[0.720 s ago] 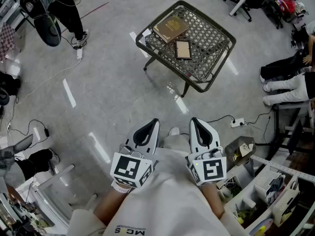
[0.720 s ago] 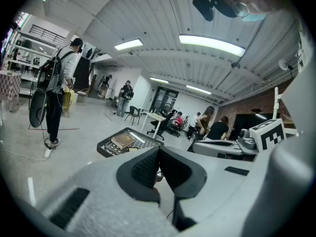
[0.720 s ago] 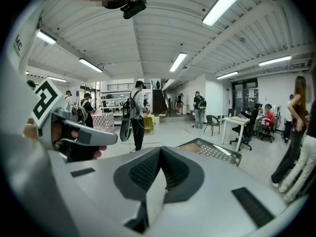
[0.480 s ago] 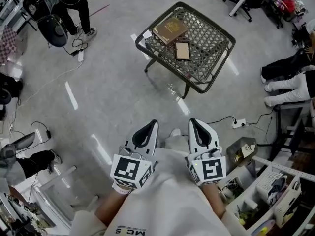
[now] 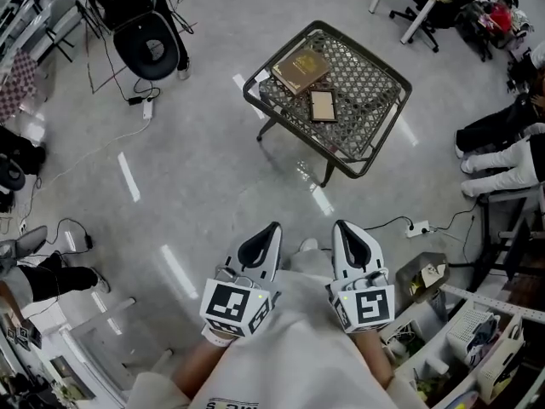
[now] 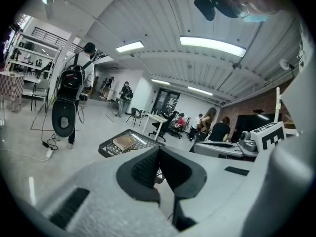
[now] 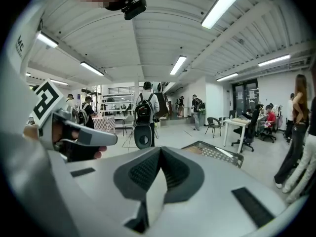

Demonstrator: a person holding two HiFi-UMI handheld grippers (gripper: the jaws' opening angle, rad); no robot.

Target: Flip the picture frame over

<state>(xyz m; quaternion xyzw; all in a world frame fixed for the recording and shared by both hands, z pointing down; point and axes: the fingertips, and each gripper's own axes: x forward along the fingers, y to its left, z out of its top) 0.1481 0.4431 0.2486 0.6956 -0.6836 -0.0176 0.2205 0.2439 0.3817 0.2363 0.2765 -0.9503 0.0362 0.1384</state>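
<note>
Picture frame (image 5: 323, 106) lies flat near the middle of the mesh bench (image 5: 368, 82), just beside a brown book (image 5: 300, 69) that sits toward the far corner. The bench stands on the grey floor (image 5: 204, 169), well apart from both tools. The left hand-held gripper (image 5: 269, 231) is held low, close to the person's body. Its jaws are pressed together with nothing between them. The right hand-held gripper (image 5: 344, 228), beside it, is likewise closed and empty, and both tips face the bench.

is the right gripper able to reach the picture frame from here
Probably not yet: the right gripper, shut, hangs a stretch of floor short of the table holding the picture frame.
</note>
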